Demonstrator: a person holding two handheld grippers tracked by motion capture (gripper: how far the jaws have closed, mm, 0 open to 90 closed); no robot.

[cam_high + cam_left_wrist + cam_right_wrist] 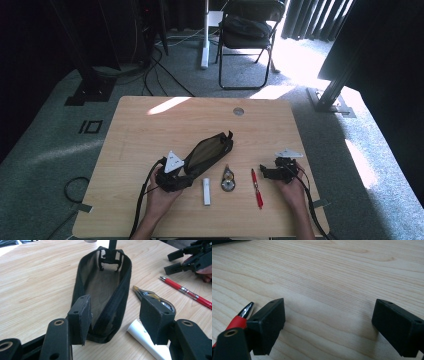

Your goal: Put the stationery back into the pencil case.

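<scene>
Items on table (pixel 150 120): one black mesh pouch (pixel 209 150), mouth gaping, lying slantwise; one white tube (pixel 206 191); one correction-tape dispenser (pixel 228 179); one red pen (pixel 257 188). Left gripper (pixel 113 317) jaws apart, straddling pouch's near end unclamped; right gripper (pixel 329 325) jaws apart, empty.

Left gripper (pixel 115 315) jaws spread wide, right gripper (pixel 329 325) jaws apart

Black mesh pouch (pixel 102 290), red pen (pixel 186 292)

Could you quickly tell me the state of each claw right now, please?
Left claw: open, straddling the black mesh pencil pouch, not pressing it.
Right claw: open, holding nothing.
</scene>
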